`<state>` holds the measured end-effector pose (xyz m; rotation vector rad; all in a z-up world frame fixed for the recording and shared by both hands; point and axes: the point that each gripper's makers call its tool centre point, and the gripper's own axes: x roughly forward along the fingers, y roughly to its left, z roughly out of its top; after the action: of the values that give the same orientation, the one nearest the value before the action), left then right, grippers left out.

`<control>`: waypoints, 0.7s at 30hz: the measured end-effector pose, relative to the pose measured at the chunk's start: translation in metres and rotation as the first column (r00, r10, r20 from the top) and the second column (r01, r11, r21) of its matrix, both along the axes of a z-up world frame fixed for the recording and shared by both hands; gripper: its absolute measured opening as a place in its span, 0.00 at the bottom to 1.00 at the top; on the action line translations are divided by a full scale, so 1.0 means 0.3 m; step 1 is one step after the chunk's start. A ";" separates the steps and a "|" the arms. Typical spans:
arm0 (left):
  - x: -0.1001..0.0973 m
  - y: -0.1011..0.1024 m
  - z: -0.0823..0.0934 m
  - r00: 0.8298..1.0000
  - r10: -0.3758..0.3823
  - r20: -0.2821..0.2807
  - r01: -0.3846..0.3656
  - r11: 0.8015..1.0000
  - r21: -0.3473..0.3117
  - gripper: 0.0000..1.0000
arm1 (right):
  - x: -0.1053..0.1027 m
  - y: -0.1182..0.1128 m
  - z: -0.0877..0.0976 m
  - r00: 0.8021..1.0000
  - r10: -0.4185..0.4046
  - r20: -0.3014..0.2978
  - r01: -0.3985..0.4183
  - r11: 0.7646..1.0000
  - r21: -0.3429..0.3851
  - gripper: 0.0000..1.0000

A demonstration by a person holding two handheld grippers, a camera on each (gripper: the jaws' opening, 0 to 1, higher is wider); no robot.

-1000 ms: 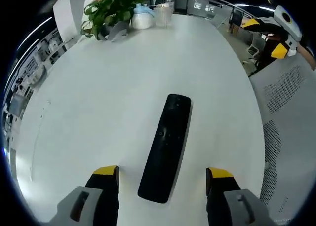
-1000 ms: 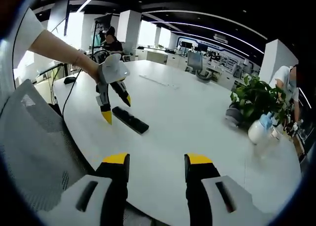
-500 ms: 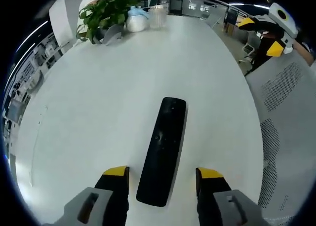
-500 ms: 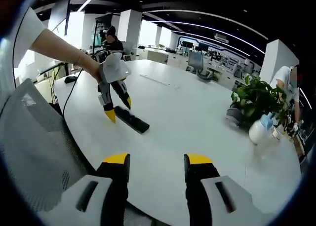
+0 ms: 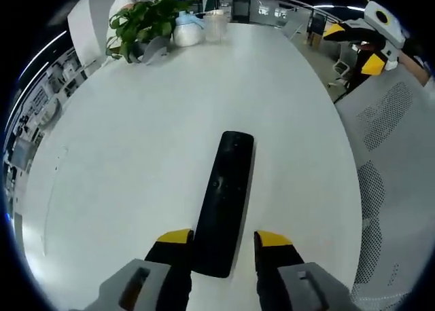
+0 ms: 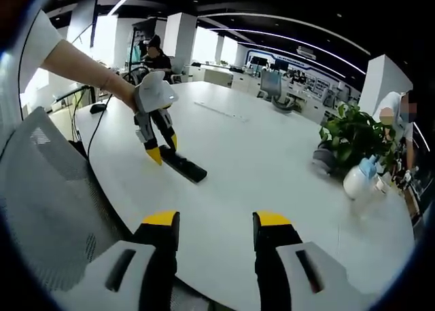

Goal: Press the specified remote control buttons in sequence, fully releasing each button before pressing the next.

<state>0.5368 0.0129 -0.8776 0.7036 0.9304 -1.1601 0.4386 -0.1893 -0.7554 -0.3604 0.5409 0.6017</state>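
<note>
The left gripper (image 5: 223,242) is closing in — over the last second its two yellow-tipped jaws have narrowed steadily, and now they bracket the near end of the black remote (image 5: 224,202) with only slim gaps either side. Whether the tips already touch the remote's edges I cannot tell; it looks like a pinch about to land, not yet a firm hold. That reads as steadying the remote before any button gets pressed, so the pressing sequence itself appears not yet begun.

The remote lies flat on the white counter (image 5: 136,155), lengthwise away from the left gripper, its button face up and its far end pointing toward the potted plant (image 5: 146,19) and the white spray bottle (image 5: 185,31) at the counter's far side.

From the right gripper view, the person's bare forearm (image 6: 75,63) reaches in from the left, the left gripper (image 6: 160,148) angled steeply down with its tips at the remote (image 6: 182,165) (the wrist is bent so the jaws point almost straight at the counter).

The right gripper (image 6: 212,221) hangs well back from the remote at the counter's near edge, jaws parted and holding nothing — it looks like the free one to do the pressing. A grey mesh chair back (image 6: 41,189) sits to its left.
</note>
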 end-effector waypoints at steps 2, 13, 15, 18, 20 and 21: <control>-0.004 0.000 0.001 1.000 0.000 0.000 0.000 1.000 0.000 0.35 | -0.001 0.001 -0.001 1.000 0.002 -0.002 -0.002 1.000 -0.002 0.44; -0.012 -0.003 0.002 1.000 -0.002 0.001 0.002 1.000 -0.008 0.30 | -0.007 0.006 -0.007 1.000 0.015 -0.008 -0.015 1.000 -0.011 0.44; -0.015 -0.004 0.003 1.000 -0.007 0.001 0.007 1.000 -0.006 0.29 | -0.008 0.006 -0.008 1.000 0.017 -0.010 -0.017 1.000 -0.012 0.44; -0.019 -0.006 0.003 1.000 -0.015 0.002 0.015 1.000 -0.006 0.27 | -0.009 0.006 -0.008 1.000 0.019 -0.011 -0.019 1.000 -0.015 0.44; -0.018 -0.006 0.003 1.000 -0.018 0.002 0.018 1.000 -0.006 0.26 | -0.009 0.006 -0.009 1.000 0.020 -0.012 -0.020 1.000 -0.016 0.44; -0.019 -0.006 0.003 1.000 -0.020 0.003 0.020 1.000 -0.005 0.25 | -0.009 0.007 -0.009 1.000 0.021 -0.012 -0.021 1.000 -0.016 0.44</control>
<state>0.5310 0.0110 -0.8767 0.7113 0.9198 -1.1786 0.4358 -0.1873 -0.7581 -0.3784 0.5541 0.6202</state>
